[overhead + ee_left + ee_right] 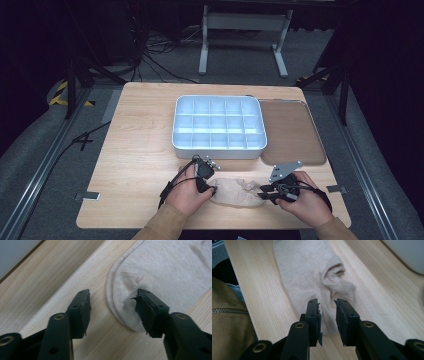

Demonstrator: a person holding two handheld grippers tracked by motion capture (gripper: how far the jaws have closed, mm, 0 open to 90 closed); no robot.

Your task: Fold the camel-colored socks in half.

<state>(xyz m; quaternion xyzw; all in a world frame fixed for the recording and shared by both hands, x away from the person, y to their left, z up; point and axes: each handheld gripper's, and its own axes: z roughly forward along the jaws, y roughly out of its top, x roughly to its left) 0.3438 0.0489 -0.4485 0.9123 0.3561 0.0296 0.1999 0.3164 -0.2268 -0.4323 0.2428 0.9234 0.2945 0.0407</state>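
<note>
A beige sock (235, 192) lies flat on the wooden table near its front edge, stretched between my two grippers. My left gripper (210, 190) is at its left end. In the left gripper view the left gripper (112, 305) stands wide open, one jaw over the rounded end of the sock (162, 267) and the other over bare wood. My right gripper (263, 192) is at the sock's right end. In the right gripper view the right gripper (327, 306) has its jaws a narrow gap apart, just above the creased end of the sock (304, 272).
A white compartment tray (215, 151) stands mid-table behind the sock, with a flat brown tray (290, 132) beside it on the right. The table's front edge and a tan jacket (227, 327) are close by the right gripper.
</note>
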